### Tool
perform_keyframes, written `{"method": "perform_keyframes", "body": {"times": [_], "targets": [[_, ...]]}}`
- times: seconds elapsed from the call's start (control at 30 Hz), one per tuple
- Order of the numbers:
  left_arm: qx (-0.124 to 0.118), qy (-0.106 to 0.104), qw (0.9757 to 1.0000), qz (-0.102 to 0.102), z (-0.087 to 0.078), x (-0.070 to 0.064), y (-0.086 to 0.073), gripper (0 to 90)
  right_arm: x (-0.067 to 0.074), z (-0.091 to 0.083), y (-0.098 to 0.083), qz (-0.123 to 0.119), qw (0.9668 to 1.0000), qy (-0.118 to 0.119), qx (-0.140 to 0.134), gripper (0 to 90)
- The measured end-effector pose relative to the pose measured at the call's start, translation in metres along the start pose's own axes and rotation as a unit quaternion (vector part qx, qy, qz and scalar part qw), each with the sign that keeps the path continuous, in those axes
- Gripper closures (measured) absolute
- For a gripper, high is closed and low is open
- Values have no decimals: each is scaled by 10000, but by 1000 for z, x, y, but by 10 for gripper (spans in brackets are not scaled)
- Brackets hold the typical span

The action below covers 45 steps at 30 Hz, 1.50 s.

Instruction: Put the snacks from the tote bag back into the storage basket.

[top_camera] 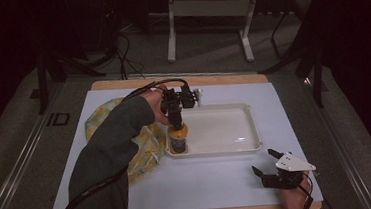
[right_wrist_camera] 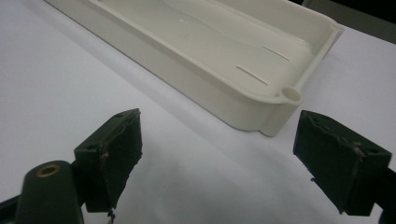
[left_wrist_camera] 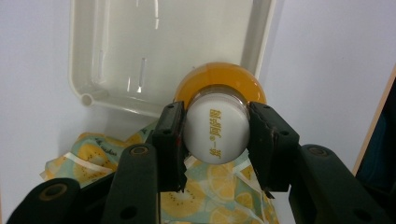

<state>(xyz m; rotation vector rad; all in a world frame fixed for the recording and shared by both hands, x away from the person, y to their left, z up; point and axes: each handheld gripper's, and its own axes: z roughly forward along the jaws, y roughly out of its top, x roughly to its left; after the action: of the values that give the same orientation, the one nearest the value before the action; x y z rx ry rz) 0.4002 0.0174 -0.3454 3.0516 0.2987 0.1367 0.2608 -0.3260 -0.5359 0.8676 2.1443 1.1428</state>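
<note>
A small bottle point(top_camera: 178, 139) with an orange body and a white cap stands upright at the near-left corner of the white tray point(top_camera: 237, 151). My left gripper point(top_camera: 176, 124) comes down from above and is shut on the cap. The left gripper view shows both pads point(left_wrist_camera: 170, 140) pressed against the white cap point(left_wrist_camera: 215, 128), with the orange shoulder point(left_wrist_camera: 219, 74) below it and the tray point(left_wrist_camera: 116, 46) beyond. I cannot tell whether the bottle rests on the tray floor. My right gripper point(top_camera: 262, 160) lies open near the table's front right, with nothing between its jaws point(right_wrist_camera: 219, 154).
A yellow fruit-print cloth bag point(top_camera: 147, 150) lies crumpled left of the tray, under my left forearm; it also appears below the bottle point(left_wrist_camera: 210, 196). A white sheet point(top_camera: 214, 177) covers the table. The tray's near corner point(right_wrist_camera: 280, 100) sits just ahead of my right gripper.
</note>
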Motion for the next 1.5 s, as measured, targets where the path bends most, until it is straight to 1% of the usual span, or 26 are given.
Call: {"method": "perform_keyframes", "body": {"times": [0.07, 0.27, 0.4, 0.57, 0.6, 0.8, 0.93, 1.07, 1.13, 1.3, 1.4, 1.47, 1.5], "targets": [[51, -11, 10000, 11, 1, 0, 1, 588, 0, 0, 0, -4, 10000, 3, -1, 152], [42, -30, 10000, 1, 3, 0, 3, 587, 0, 0, 0, -6, 10000, 4, -1, 151], [59, -39, 10000, 42, 3, -1, 4, 586, 0, 0, 0, -11, 10000, 4, 1, 152], [33, -112, 9999, 9, 4, -1, 4, 588, 0, 0, 0, -13, 10000, 5, -3, 152], [-10, -141, 9999, -8, 5, -1, 5, 588, 0, 0, 0, -11, 10000, 5, -6, 152], [-45, -162, 9999, 1, 5, -1, 4, 583, 0, 0, 0, 6, 10000, 2, -12, 152], [-56, -223, 9997, -32, 6, -1, 3, 552, 0, 0, 0, -3, 10000, 0, -11, 152], [-234, -254, 9994, -80, 5, 1, 1, 507, 0, 0, 0, -5, 10000, -6, -15, 152], [-337, -233, 9991, -97, 1, 0, 1, 478, 0, 0, 0, -7, 10000, -5, -16, 152], [-503, -189, 9985, -82, -7, 0, 1, 455, 1, -1, 0, -12, 10000, -10, -14, 152], [-544, -125, 9984, -71, -9, -1, 1, 441, 1, -1, 0, -14, 10000, -14, -22, 152], [-616, -26, 9981, -43, -12, -2, 1, 441, 1, -1, 0, -13, 10000, -16, -22, 152], [-699, 34, 9975, -45, -14, -3, 1, 441, 1, -1, 0, -15, 10000, -17, -23, 152]]}}
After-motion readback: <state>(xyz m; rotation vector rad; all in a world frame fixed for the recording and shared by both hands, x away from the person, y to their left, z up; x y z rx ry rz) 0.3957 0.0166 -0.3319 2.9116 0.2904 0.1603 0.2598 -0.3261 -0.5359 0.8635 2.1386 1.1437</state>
